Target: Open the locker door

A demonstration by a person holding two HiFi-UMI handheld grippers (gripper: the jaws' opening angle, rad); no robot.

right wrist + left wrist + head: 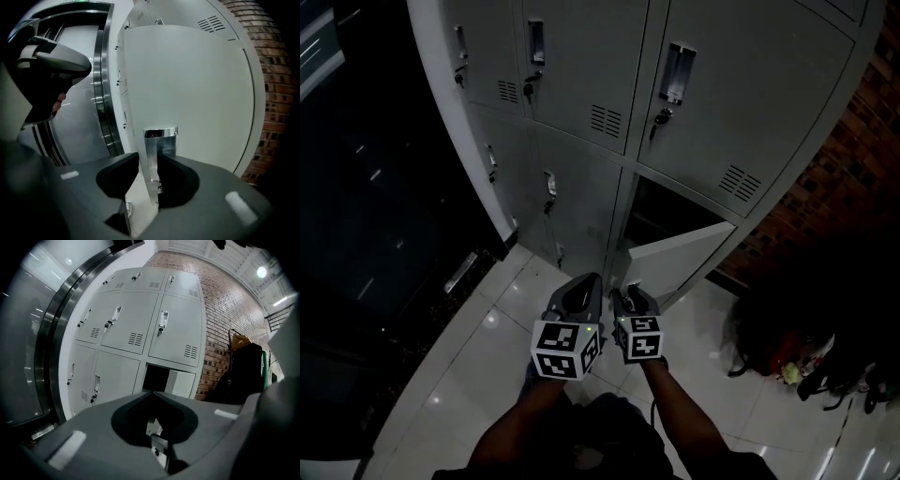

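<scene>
The grey locker bank (581, 84) has its lower right door (675, 258) swung out toward me, and the dark compartment (661, 211) behind it is exposed. My right gripper (626, 292) is at that door's free edge. In the right gripper view the door (187, 93) fills the frame, and the right gripper (149, 161) is shut on the door's edge at the chrome handle (160, 139). My left gripper (586, 279) hangs just to its left, apart from the door. In its own view the left gripper (152, 393) is shut on nothing, and the open door (183, 384) shows ahead.
The other locker doors (126, 329) are closed, with keys in their locks. A brick wall (825, 197) stands at the right, with dark bags (797, 352) on the glossy tile floor (487, 337) below it. A dark glass and steel frame (375, 187) runs along the left.
</scene>
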